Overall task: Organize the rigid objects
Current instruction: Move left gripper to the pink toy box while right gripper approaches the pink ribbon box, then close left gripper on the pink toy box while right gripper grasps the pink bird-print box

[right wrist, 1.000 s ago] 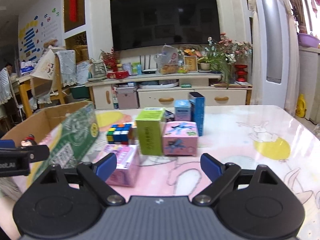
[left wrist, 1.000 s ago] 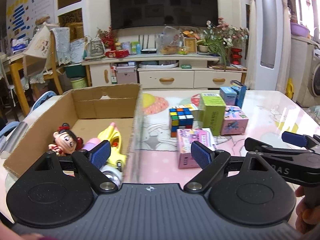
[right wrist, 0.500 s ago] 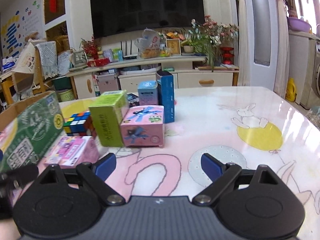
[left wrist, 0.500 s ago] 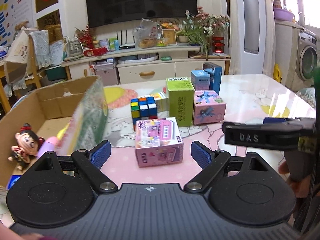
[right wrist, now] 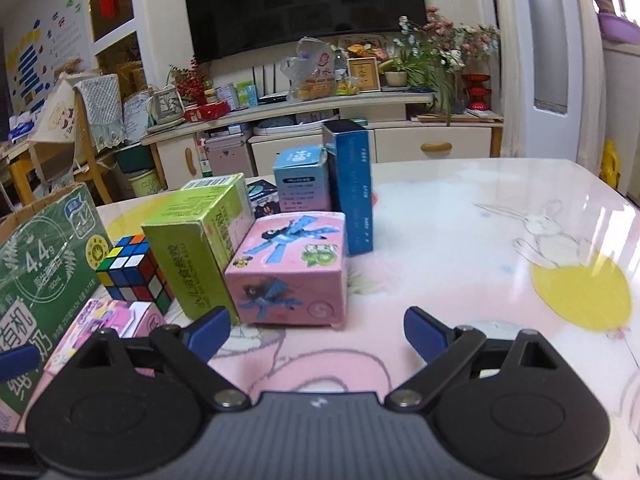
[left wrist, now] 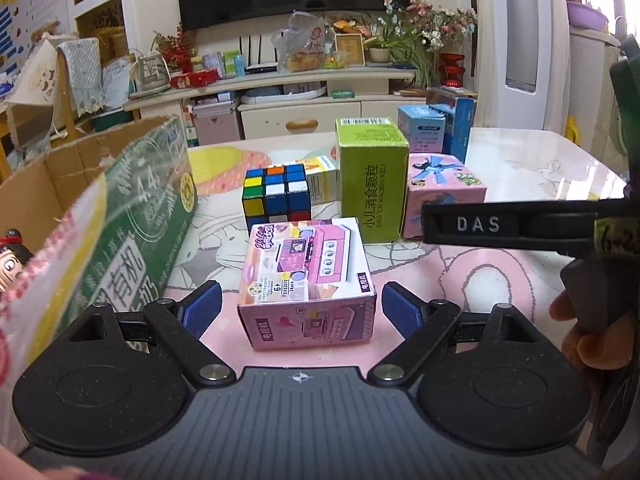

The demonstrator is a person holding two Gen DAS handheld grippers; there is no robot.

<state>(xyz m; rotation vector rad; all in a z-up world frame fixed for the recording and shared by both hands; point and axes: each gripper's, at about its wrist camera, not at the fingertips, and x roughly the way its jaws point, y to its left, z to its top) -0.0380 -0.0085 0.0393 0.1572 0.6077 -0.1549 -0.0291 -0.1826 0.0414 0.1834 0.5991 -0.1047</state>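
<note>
A pink toy box [left wrist: 306, 280] lies on the table between the fingers of my left gripper [left wrist: 300, 312], which is open with a gap on each side. Behind it stand a Rubik's cube [left wrist: 276, 194], a tall green box [left wrist: 370, 176] and a pink box with a blue ribbon print [left wrist: 444, 196]. My right gripper [right wrist: 316, 330] is open and empty just in front of that ribbon box [right wrist: 288, 272]. One of its fingers [left wrist: 500, 226] crosses the right of the left wrist view.
A green-printed cardboard carton [left wrist: 132, 216] stands open at the left with a doll [left wrist: 12, 256] inside. A light blue box [right wrist: 300, 180] and a tall dark blue box [right wrist: 352, 188] stand behind. The table's printed cover [right wrist: 520, 240] stretches right. A hand [left wrist: 580, 340] holds the right gripper.
Both grippers have come forward and down toward the boxes. The left view has swung from the carton to the pink toy box, which now lies between its fingers. The ribbon box looms nearer on the right.
</note>
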